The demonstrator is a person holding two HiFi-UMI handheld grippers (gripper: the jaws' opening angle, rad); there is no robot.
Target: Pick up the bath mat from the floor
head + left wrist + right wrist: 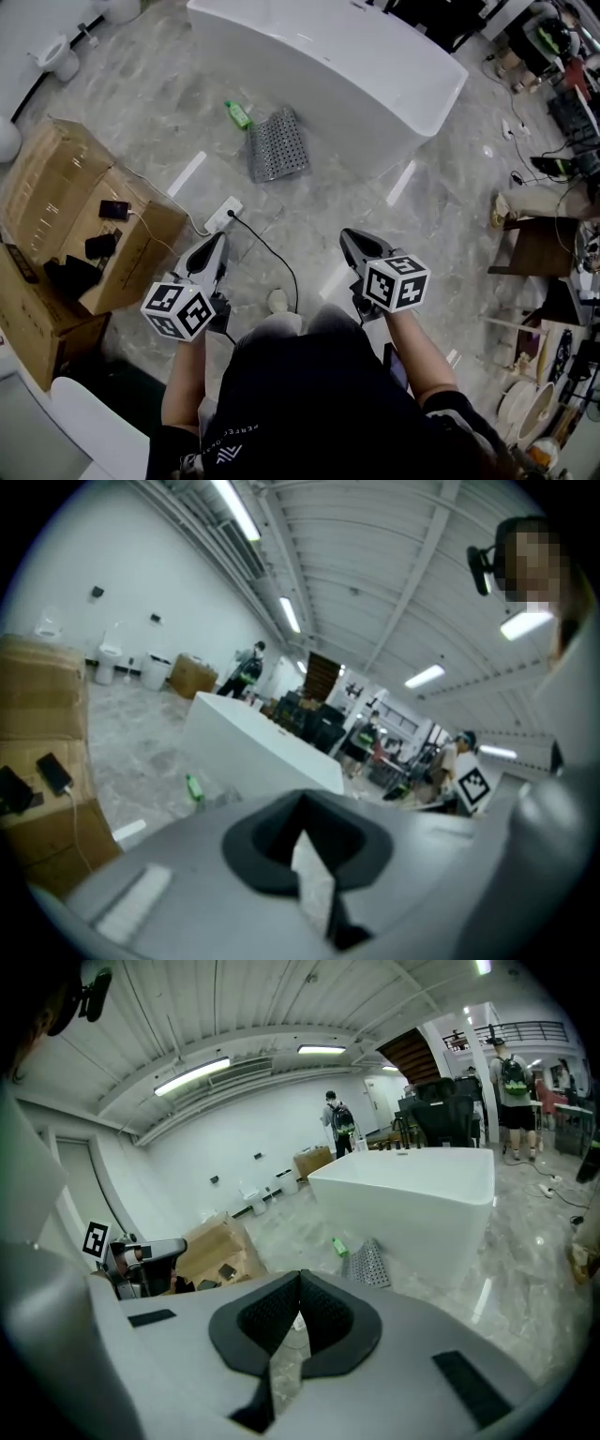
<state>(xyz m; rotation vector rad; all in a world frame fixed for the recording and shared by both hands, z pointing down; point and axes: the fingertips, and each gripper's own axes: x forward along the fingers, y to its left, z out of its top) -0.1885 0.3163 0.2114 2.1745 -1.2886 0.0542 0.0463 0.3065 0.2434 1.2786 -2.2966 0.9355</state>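
The bath mat [277,145], grey and perforated, lies on the marble floor against the side of the white bathtub [328,66]. In the right gripper view the mat [367,1263] shows at the tub's foot [412,1194]. My left gripper [221,238] and right gripper [345,234] are held side by side at waist height, well short of the mat and pointing toward it. Both are shut with nothing between the jaws. Seen from their own cameras, the left gripper [302,801] and right gripper [300,1275] have their jaws meeting at the tips.
A green bottle [238,114] lies just left of the mat. A power strip [223,214] with a black cable crosses the floor ahead of my feet. Open cardboard boxes [66,216] stand at the left. A wooden stool [539,246] and clutter fill the right side.
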